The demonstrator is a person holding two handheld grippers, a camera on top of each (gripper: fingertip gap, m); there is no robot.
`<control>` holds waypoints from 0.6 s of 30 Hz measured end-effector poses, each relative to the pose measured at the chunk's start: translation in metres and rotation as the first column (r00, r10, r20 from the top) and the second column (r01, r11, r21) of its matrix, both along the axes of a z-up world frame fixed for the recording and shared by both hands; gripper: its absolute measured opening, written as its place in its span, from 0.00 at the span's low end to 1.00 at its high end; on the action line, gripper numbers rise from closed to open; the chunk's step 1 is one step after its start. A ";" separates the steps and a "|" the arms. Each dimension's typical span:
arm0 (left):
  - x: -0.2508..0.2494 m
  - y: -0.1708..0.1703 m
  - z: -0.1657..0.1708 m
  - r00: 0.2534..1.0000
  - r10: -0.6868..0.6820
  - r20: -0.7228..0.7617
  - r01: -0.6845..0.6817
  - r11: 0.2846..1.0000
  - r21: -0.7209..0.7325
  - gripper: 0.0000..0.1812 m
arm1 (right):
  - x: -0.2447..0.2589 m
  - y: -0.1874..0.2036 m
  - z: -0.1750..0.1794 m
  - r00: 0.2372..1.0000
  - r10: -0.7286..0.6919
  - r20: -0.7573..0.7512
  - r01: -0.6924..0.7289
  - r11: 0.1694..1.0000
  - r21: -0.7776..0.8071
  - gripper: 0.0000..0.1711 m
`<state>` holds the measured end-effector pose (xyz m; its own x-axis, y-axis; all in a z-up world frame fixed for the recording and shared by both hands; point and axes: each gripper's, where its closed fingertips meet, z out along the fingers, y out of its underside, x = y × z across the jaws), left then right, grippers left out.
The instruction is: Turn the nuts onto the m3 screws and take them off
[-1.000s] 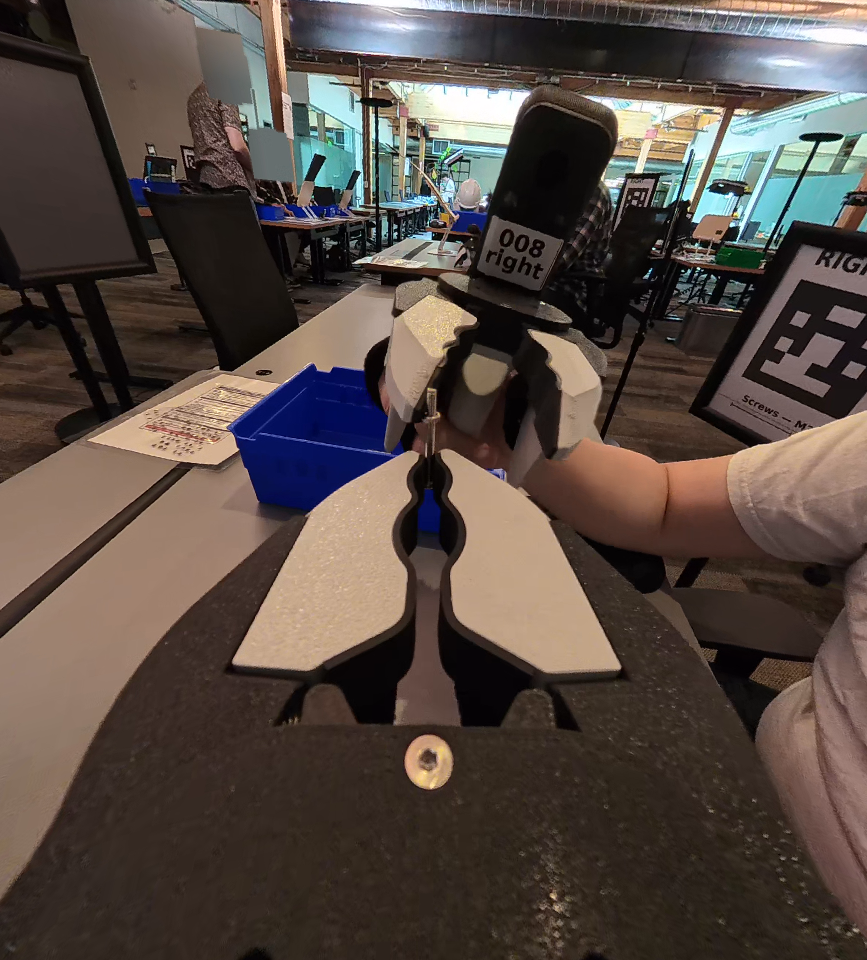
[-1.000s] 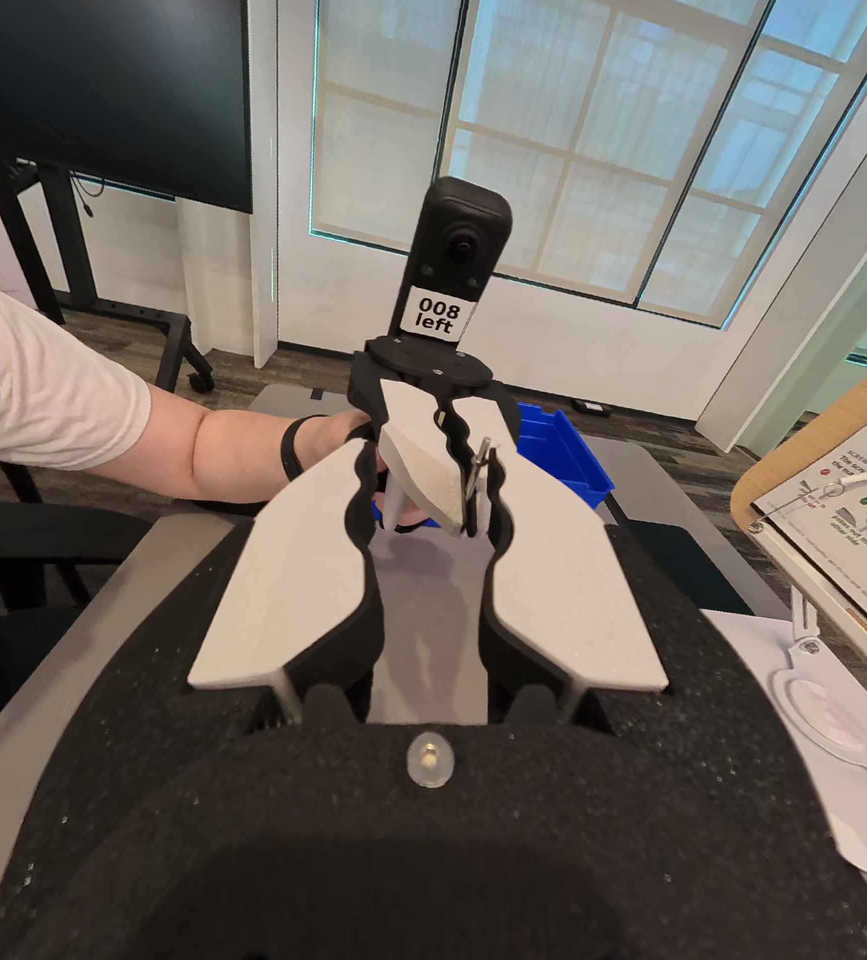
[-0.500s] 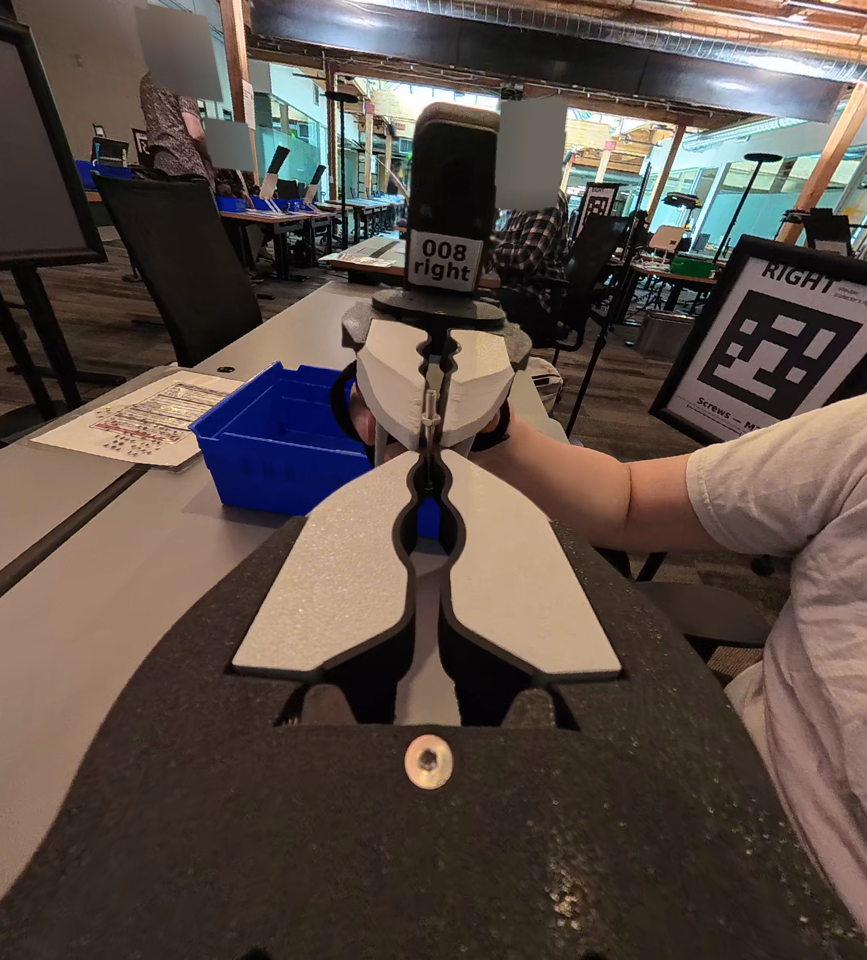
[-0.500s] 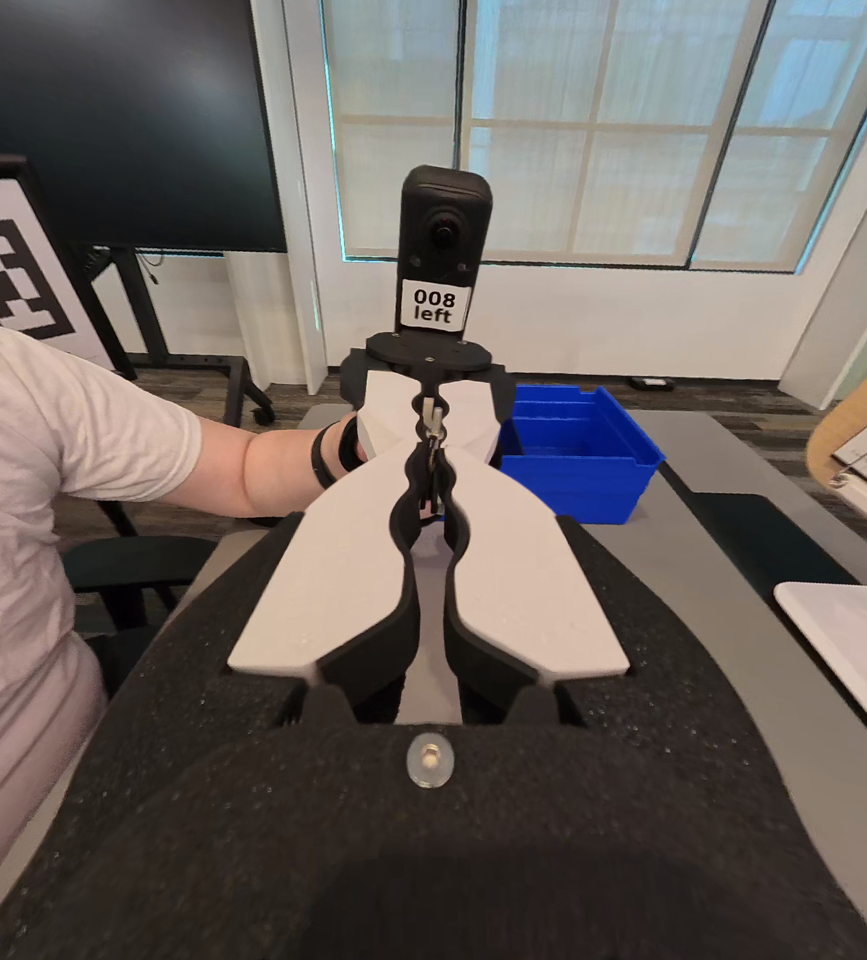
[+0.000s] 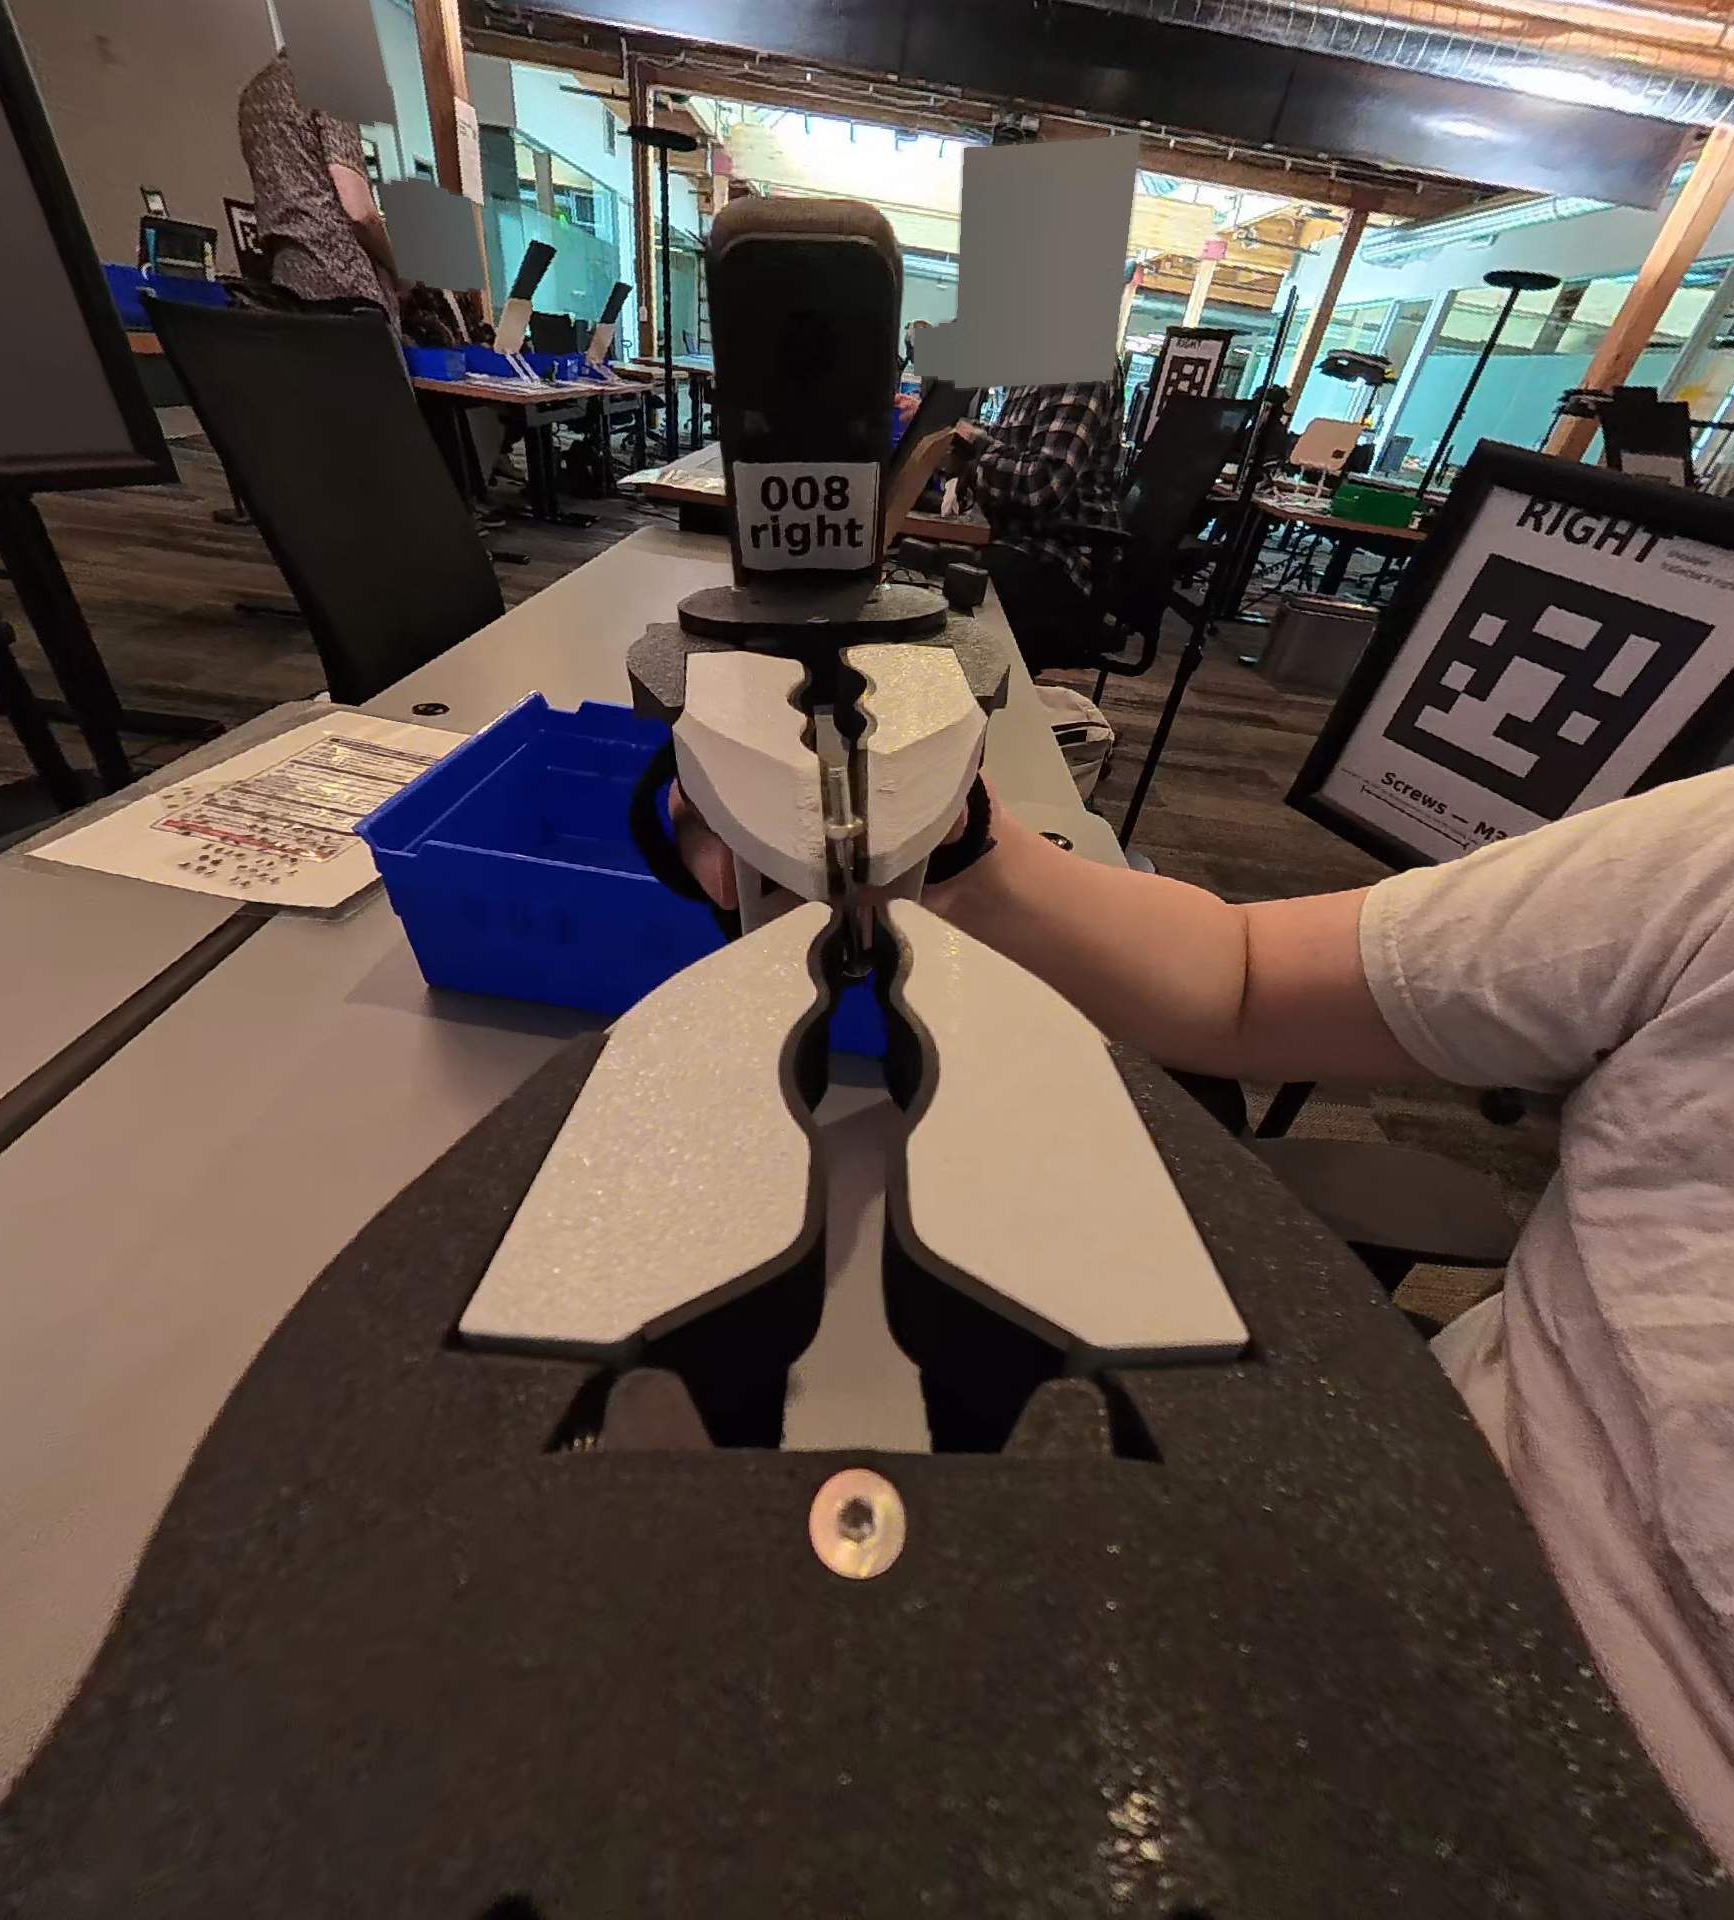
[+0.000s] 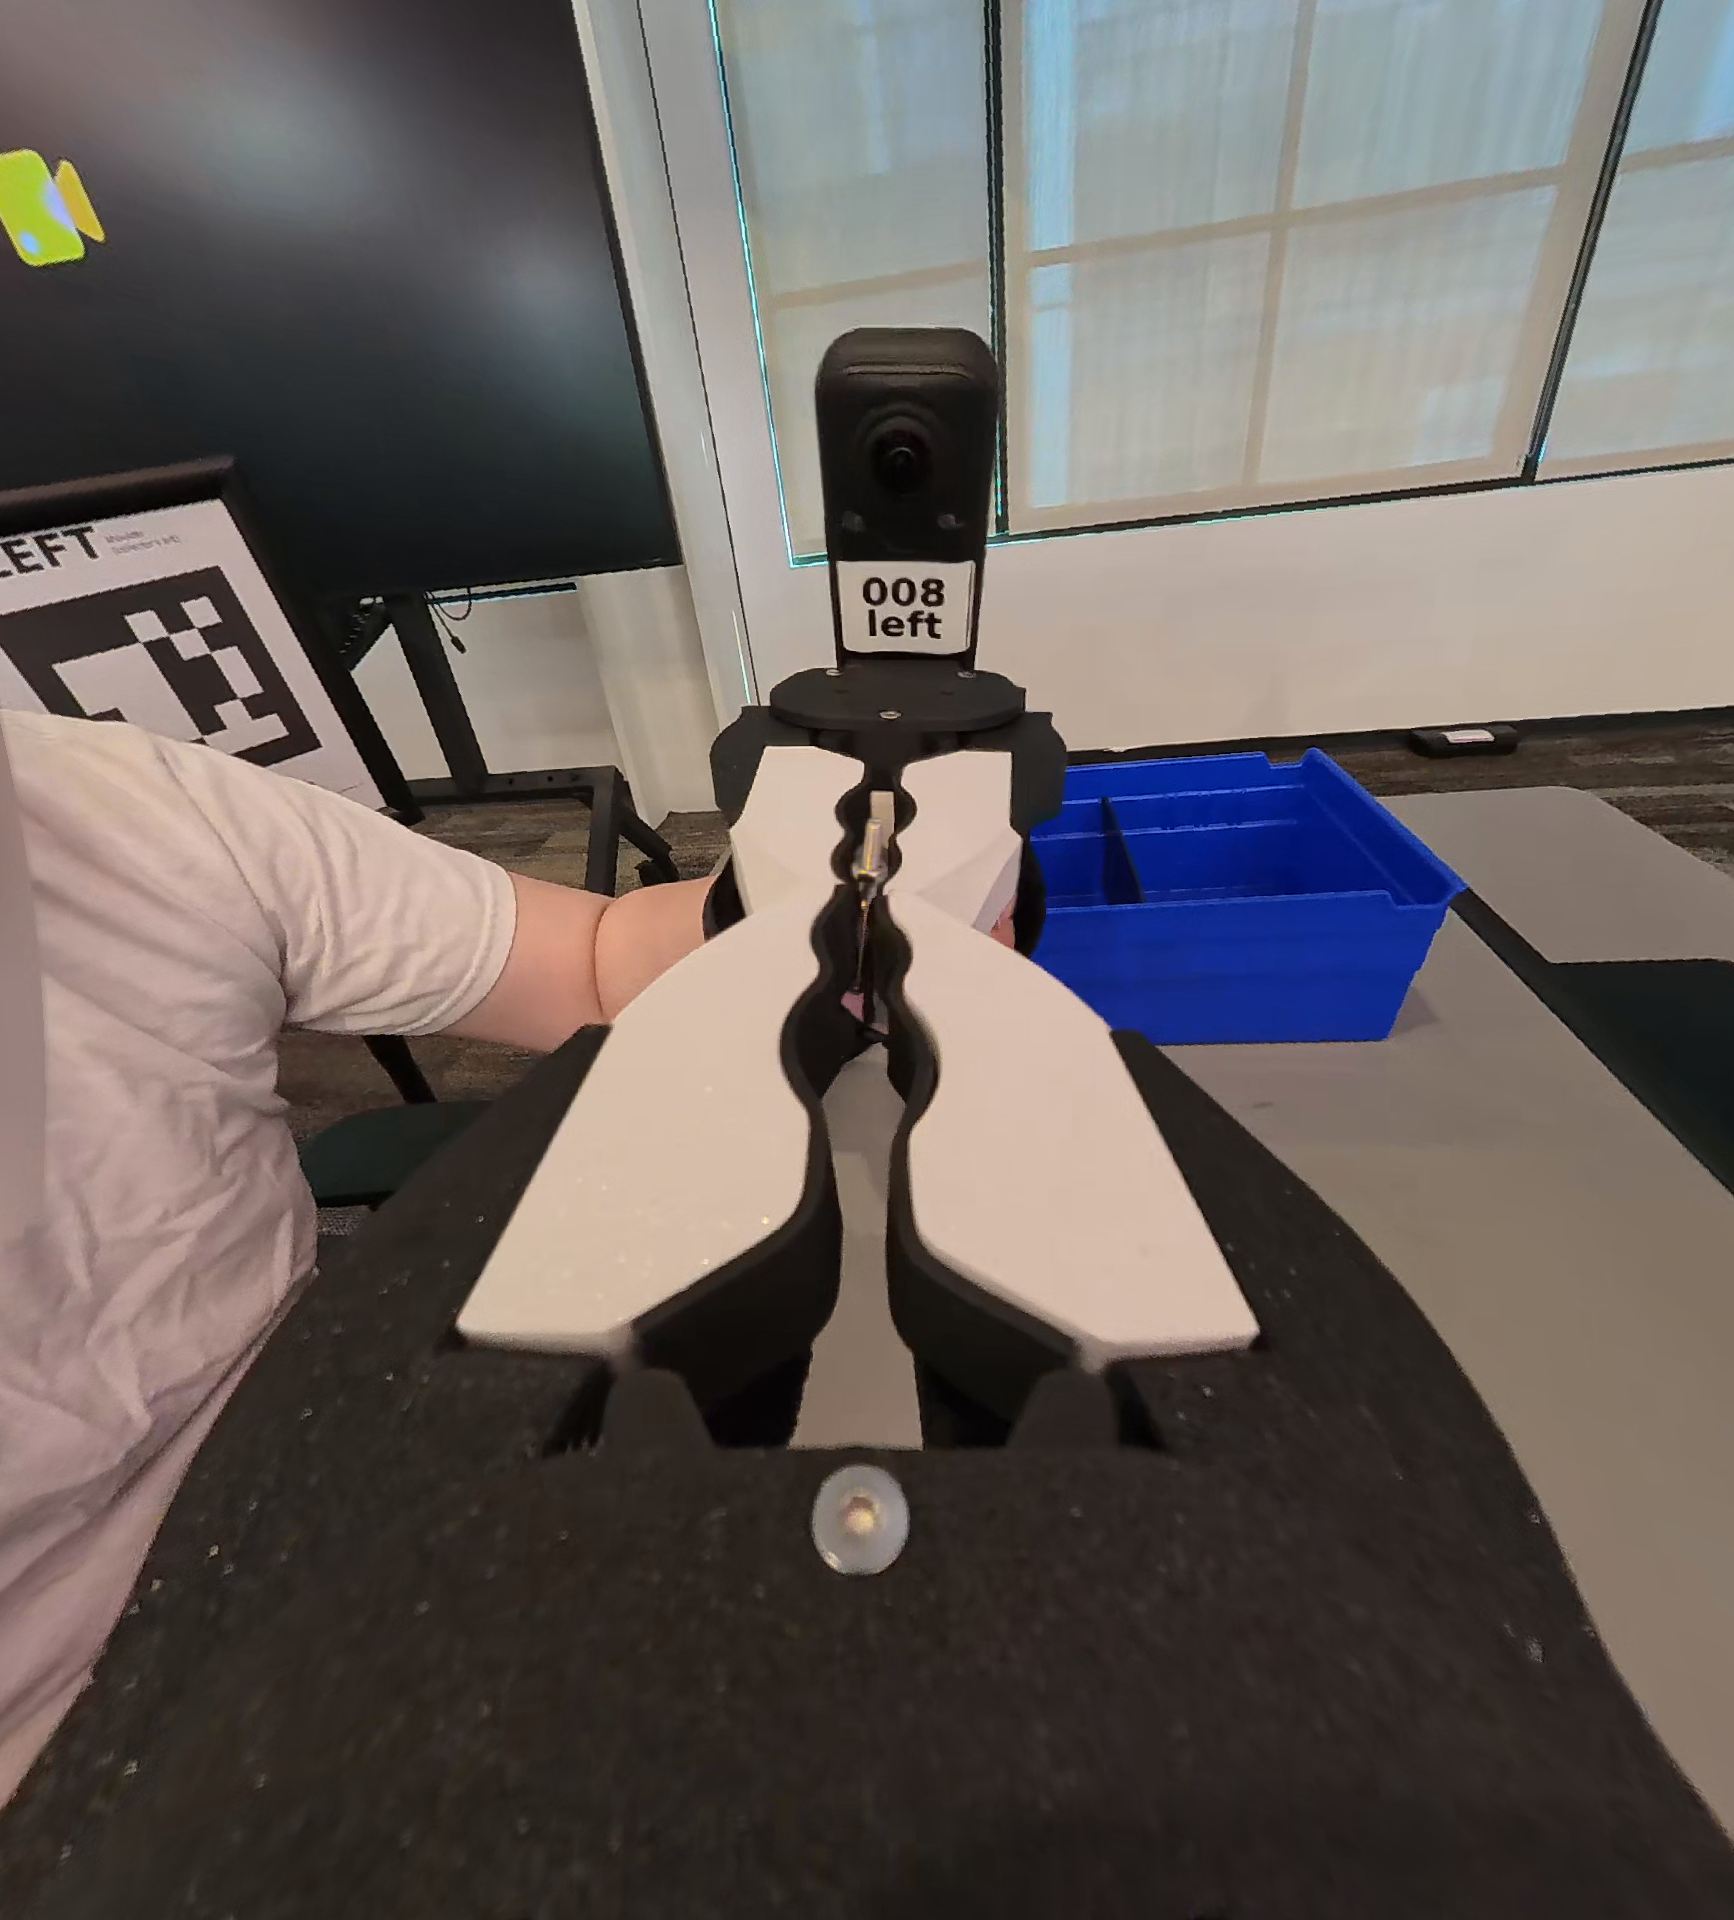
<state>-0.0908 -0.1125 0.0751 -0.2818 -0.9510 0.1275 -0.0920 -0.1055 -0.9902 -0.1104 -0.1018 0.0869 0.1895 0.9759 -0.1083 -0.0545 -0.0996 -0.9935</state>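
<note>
My left gripper (image 5: 855,920) and my right gripper (image 5: 842,875) meet tip to tip above the grey table (image 5: 115,1091). The left one is shut on the lower end of a thin metal screw (image 5: 837,790), which stands up into the right one's fingertips. A small silver nut (image 5: 843,826) sits on the screw at the right gripper's closed tips. In the right wrist view my right gripper (image 6: 858,914) is shut. The screw's shaft (image 6: 861,961) lies between its fingers, and the nut (image 6: 871,854) lies just before the left gripper (image 6: 868,888).
A blue divided bin (image 5: 489,883) stands on the table behind the grippers; it also shows in the right wrist view (image 6: 1258,966). A printed sheet (image 5: 250,810) lies beyond it. Framed marker boards (image 5: 1549,675) (image 6: 146,665) stand at each side. The person's arms reach in. Less than 4 cm separates the two grippers' tips.
My right gripper was open around the screw a second ago and has shut on it. Both grippers have levelled out and now face each other squarely.
</note>
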 end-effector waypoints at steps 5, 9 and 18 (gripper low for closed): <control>0.005 0.002 -0.011 0.998 0.016 -0.057 -0.016 1.000 0.002 0.10 | 0.006 0.001 0.007 0.998 0.007 -0.056 -0.009 1.000 -0.027 0.02; 0.006 0.003 -0.010 0.999 0.019 -0.032 -0.019 1.000 -0.006 0.01 | 0.007 0.001 0.007 0.998 0.013 -0.063 -0.015 0.999 -0.031 0.02; 0.007 -0.001 -0.009 1.000 0.008 -0.028 -0.008 1.000 0.001 0.02 | 0.004 0.002 0.003 0.999 0.020 -0.050 -0.022 0.999 -0.036 0.02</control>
